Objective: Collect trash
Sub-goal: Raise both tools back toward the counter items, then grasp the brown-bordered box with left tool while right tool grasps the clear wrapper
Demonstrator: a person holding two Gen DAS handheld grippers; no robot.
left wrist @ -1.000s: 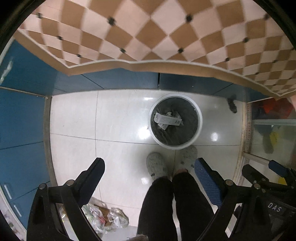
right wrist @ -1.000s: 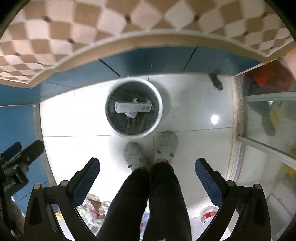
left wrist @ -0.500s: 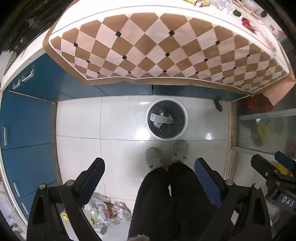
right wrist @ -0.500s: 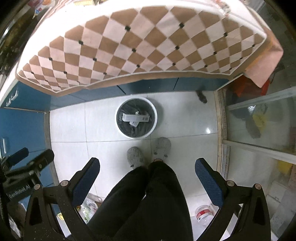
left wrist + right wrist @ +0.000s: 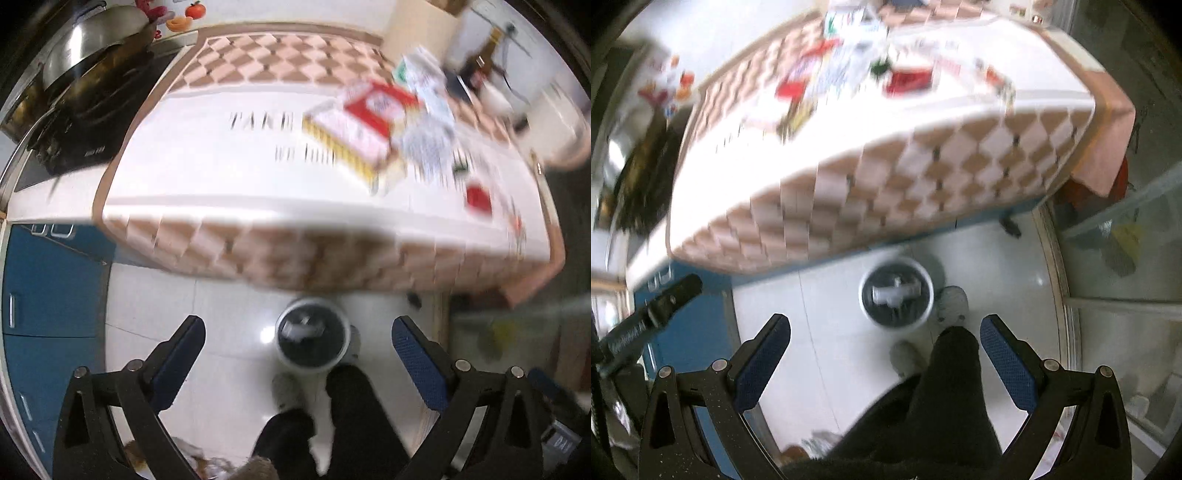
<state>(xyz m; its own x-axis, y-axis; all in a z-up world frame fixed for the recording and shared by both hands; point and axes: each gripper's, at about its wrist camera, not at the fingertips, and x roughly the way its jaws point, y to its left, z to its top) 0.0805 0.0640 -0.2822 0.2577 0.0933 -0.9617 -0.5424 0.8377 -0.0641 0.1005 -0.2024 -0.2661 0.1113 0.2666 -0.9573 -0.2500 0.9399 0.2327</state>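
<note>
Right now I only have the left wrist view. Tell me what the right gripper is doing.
Observer: The right gripper is open, with nothing between its fingers.
Operator: Describe what lies ahead of it.
Observer: The bin on the floor, with a white box lying across the inside.
Operator: Report what stands off to its right.
Observer: A glass panel, with something yellow behind it; I cannot tell what that is.
</note>
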